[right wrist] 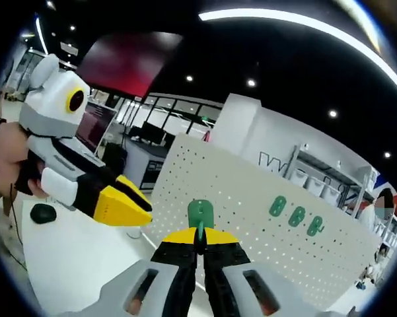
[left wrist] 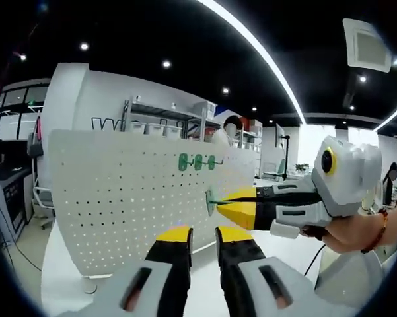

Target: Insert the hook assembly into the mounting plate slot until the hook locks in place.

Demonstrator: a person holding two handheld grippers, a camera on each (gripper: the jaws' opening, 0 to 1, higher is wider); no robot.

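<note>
the right tongs (right wrist: 199,239) clench the green hook (right wrist: 200,214) at the pegboard (right wrist: 251,198), seemingly mid-insertion. the left tongs (left wrist: 203,232) hang released; next, press until it locks.

Hook held at the pegboard face

The right gripper (left wrist: 226,200), jaws closed on a green hook (left wrist: 211,201), presses it against the white pegboard (left wrist: 119,198); the left gripper (left wrist: 203,232) hangs slightly parted below it; three green hooks (left wrist: 197,162) sit above.
</note>
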